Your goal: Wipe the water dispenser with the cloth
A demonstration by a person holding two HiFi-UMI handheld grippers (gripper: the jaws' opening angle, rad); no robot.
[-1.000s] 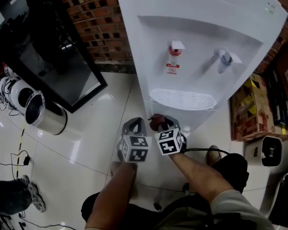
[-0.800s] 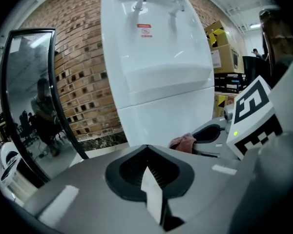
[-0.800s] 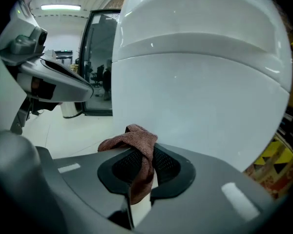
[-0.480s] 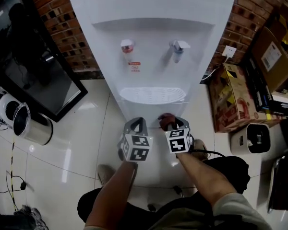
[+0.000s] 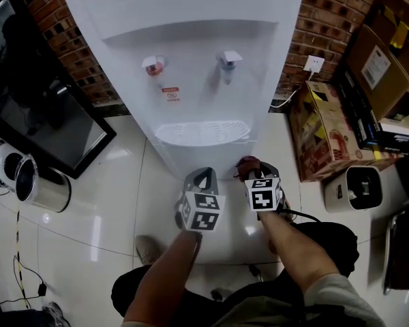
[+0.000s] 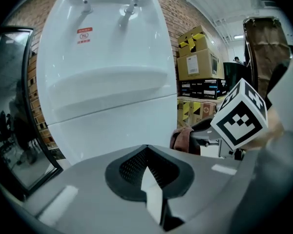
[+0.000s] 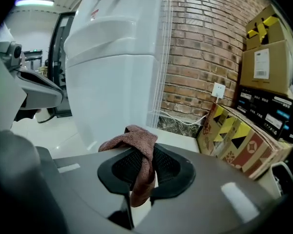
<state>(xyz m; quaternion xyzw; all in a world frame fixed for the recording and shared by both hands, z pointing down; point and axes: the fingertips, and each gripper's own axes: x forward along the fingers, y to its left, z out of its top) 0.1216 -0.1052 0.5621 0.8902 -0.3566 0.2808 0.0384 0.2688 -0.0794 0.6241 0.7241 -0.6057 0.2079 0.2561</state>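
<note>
Loosely bunched brown cloth (image 7: pixel 136 141), glossy white water dispenser (image 5: pixel 191 53)

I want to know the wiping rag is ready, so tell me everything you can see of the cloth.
The cloth is a small reddish-brown rag, terry-like and crumpled. The right gripper is shut on it: a bunch bulges above the jaws and a tail hangs down between them. It sits low in front of the water dispenser, near its white lower panel; whether it touches the panel isn't clear.
</note>
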